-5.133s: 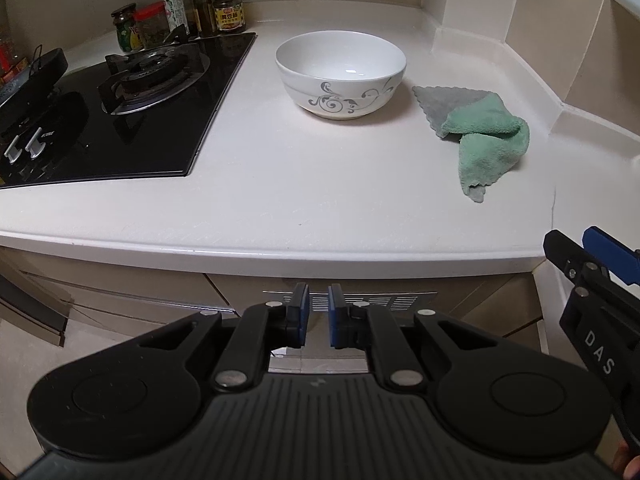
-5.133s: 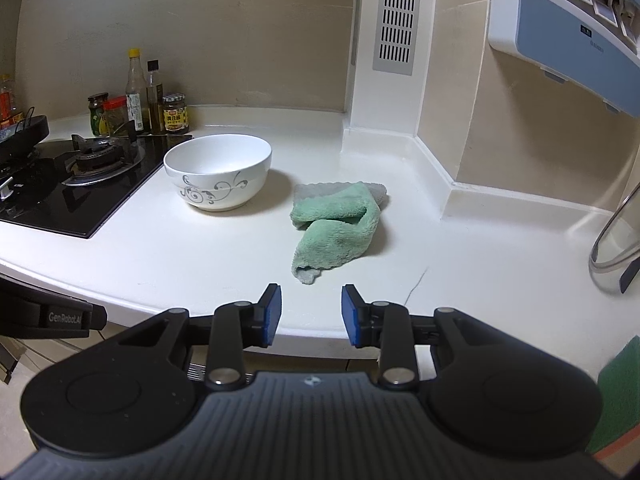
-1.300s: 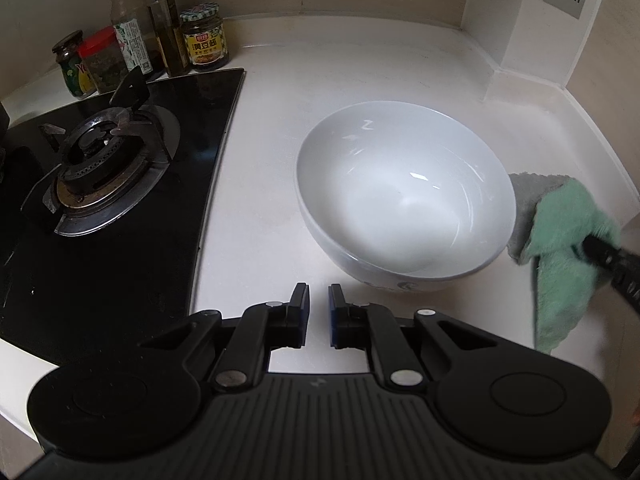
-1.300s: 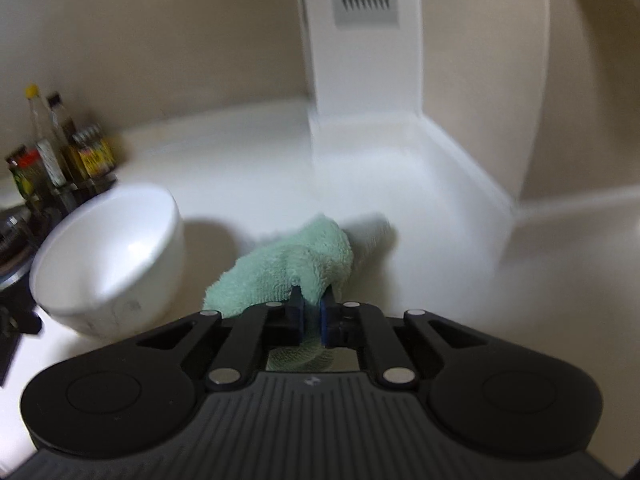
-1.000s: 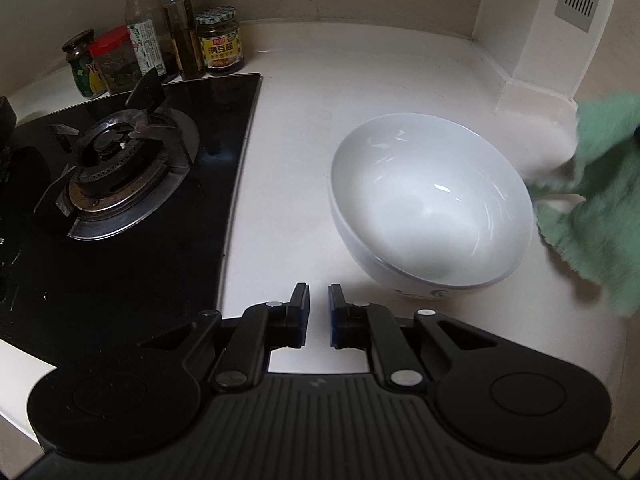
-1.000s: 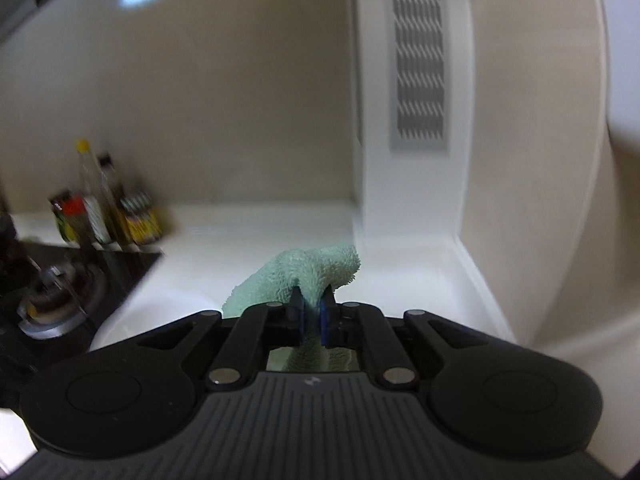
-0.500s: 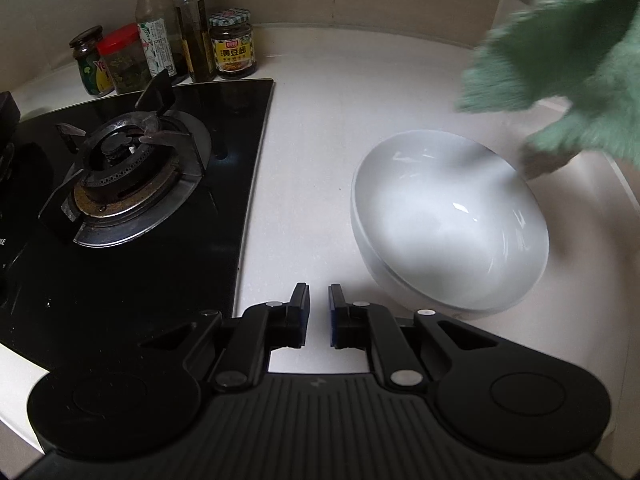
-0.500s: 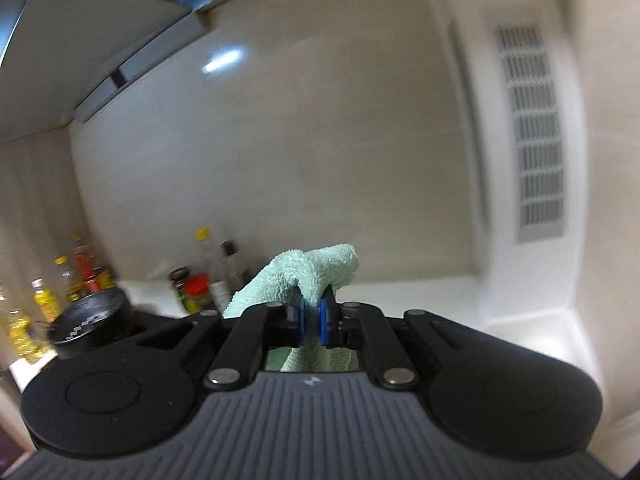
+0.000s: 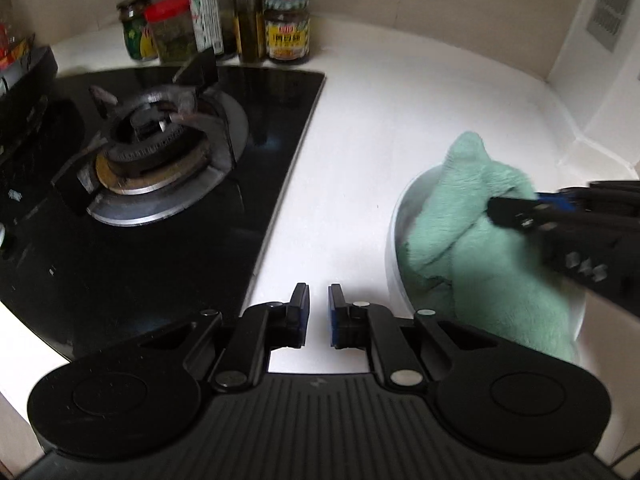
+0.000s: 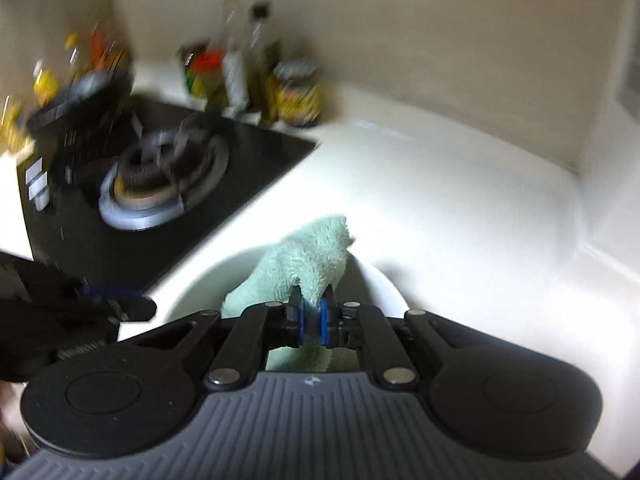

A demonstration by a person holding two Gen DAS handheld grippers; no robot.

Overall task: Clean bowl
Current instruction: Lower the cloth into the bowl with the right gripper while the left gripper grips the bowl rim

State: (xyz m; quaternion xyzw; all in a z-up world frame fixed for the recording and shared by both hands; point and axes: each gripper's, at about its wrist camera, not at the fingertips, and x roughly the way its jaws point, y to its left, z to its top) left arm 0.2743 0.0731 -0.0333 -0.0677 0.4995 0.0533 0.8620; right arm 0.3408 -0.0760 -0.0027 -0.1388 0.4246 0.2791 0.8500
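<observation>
A white bowl (image 9: pixel 394 248) is seen on the pale worktop (image 9: pixel 360 128), to the right of the black gas hob (image 9: pixel 152 152), with a green microfibre cloth (image 9: pixel 472 248) lowered into it. The cloth is pinched in the right claw (image 10: pixel 311 314), whose pads are drawn nearly together on a fold of it, the loose end hanging down inside the bowl. The left claw (image 9: pixel 318 314) is shown almost shut and empty, poised over bare worktop just to the hob side of the bowl, whose near rim lies to its right; it is judged the nearer claw for steadying that rim, while the wiping falls to the right. Much of the bowl's inside is covered by the cloth and by the right claw's body, so whether the cloth touches the bottom cannot be told. The bowl's far side is cut off in the left wrist view, and the right wrist view is blurred, the jars (image 9: pixel 287 28) behind the hob being hard to make out there.
</observation>
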